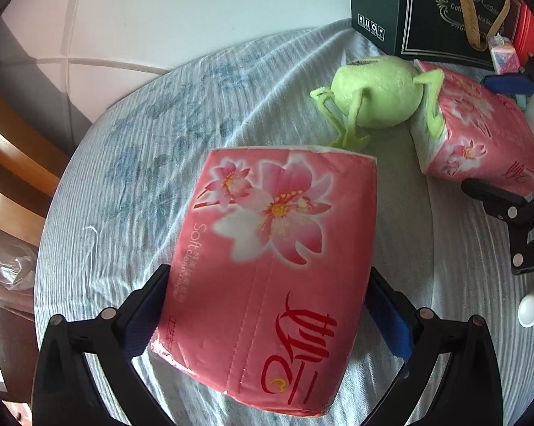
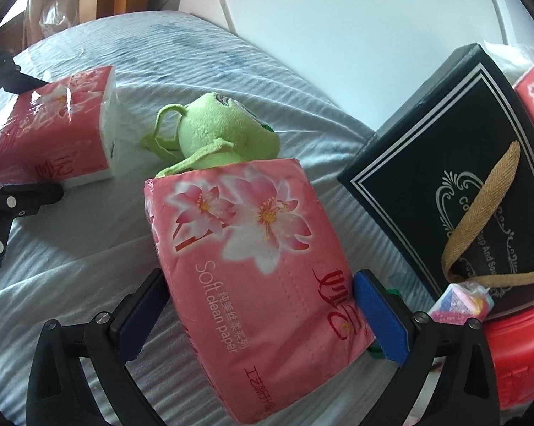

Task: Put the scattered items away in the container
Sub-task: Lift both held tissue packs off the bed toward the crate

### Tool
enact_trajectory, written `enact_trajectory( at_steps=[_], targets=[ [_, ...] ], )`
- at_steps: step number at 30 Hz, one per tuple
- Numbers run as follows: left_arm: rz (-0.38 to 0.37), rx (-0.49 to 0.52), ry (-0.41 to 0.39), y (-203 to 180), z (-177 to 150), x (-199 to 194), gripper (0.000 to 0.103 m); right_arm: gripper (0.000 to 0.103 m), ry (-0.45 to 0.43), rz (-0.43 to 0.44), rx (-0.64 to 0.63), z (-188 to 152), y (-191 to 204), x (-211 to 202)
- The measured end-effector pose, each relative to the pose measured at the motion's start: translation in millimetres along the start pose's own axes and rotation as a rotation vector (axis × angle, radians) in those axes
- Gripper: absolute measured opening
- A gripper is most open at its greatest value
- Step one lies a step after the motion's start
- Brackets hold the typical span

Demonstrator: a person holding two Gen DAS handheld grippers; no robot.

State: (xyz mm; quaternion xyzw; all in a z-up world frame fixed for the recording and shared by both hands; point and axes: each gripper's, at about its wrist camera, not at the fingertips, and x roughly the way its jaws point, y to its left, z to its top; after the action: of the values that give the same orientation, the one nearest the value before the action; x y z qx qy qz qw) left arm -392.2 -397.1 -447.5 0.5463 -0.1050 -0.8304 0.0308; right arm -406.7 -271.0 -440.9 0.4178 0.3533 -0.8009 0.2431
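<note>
Two pink tissue packs with flower print sit on a pale blue cloth. My left gripper (image 1: 267, 305) is shut on one tissue pack (image 1: 270, 259), its fingers pressed on both sides. My right gripper (image 2: 256, 309) is shut on the other tissue pack (image 2: 252, 266), which also shows in the left wrist view (image 1: 480, 131). The left-held pack shows in the right wrist view (image 2: 50, 131). A green plush toy (image 1: 373, 92) lies between the packs, also seen in the right wrist view (image 2: 224, 135). A red container (image 2: 515, 348) is at the right edge.
A dark green gift bag (image 2: 455, 191) with a gold ribbon handle stands at the right, also in the left wrist view (image 1: 441, 10). A small pastel tissue packet (image 2: 462, 301) lies by it. A white tube (image 1: 533, 305) lies at the cloth's right. White floor lies beyond the table edge.
</note>
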Motion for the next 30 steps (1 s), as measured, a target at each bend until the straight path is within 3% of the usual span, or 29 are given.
enact_trajectory(
  at_steps=[3, 5, 12, 18, 30],
  targets=[
    [0.002, -0.06, -0.01, -0.5, -5.5, -2.9, 0.1, 0.102, 0.039, -0.028, 0.003, -2.9, -0.3, 4.5],
    [0.0, -0.092, -0.023, -0.8, -10.1, -8.5, 0.094, 0.091, 0.046, -0.042, 0.029, -7.4, -4.7, 2.3],
    [-0.066, -0.258, -0.039, 2.8, -29.9, -28.5, 0.085, 0.078, 0.02, 0.06, 0.173, -36.0, -22.1, -25.5],
    [-0.093, -0.303, -0.033, -11.1, -55.6, -47.6, 0.084, 0.077, 0.033, 0.141, 0.258, -67.0, -22.1, -56.9],
    [-0.114, -0.343, -0.02, -35.7, -101.7, -94.9, 0.084, 0.077, 0.077, 0.181, 0.39, -131.0, -30.8, -120.4]
  ],
)
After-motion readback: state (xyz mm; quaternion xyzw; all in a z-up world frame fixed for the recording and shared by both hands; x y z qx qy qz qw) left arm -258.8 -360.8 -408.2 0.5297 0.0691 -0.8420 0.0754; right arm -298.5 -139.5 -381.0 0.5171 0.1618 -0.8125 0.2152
